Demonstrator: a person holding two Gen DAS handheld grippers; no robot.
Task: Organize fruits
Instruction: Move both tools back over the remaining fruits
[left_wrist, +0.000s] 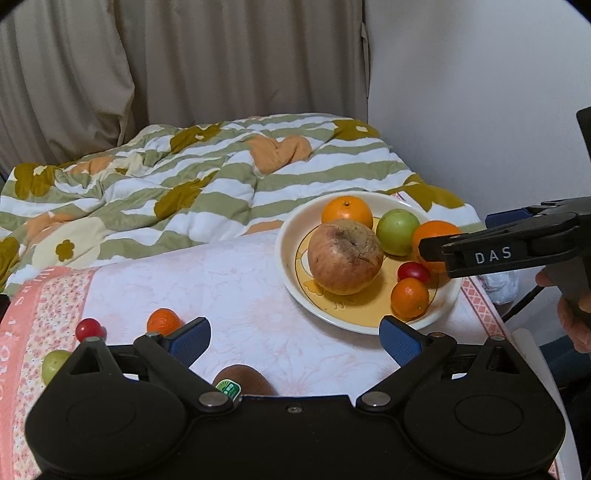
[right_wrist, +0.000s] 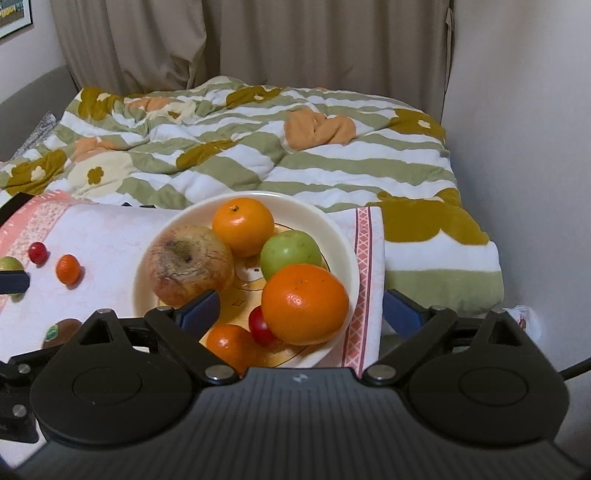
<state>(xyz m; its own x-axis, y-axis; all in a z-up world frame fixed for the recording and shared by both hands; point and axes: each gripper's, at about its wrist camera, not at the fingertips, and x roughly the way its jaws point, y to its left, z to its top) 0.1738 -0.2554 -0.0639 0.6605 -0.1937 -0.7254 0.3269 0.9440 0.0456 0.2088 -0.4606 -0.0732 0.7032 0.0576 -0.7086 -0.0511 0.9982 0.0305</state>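
The right gripper (right_wrist: 301, 308) hangs over the cream plate (right_wrist: 343, 240), jaws spread wide with nothing between the pads. On the plate lie a blotchy apple (right_wrist: 188, 264), a green apple (right_wrist: 290, 251), two large oranges, a small one and a red cherry tomato (right_wrist: 260, 326). Toward the counter's (right_wrist: 110, 229) left edge sit another cherry tomato (right_wrist: 37, 252) and a small orange (right_wrist: 68, 269).

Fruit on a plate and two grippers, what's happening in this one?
A person is sorting fruit with a handheld gripper in each hand. The plate already holds a large apple, three oranges, a green fruit and a red cherry tomato. Both the left gripper and the right gripper are open and hold nothing; the right one is over the plate. Loose on the tablecloth are a small orange, a red tomato, another green fruit and a kiwi.
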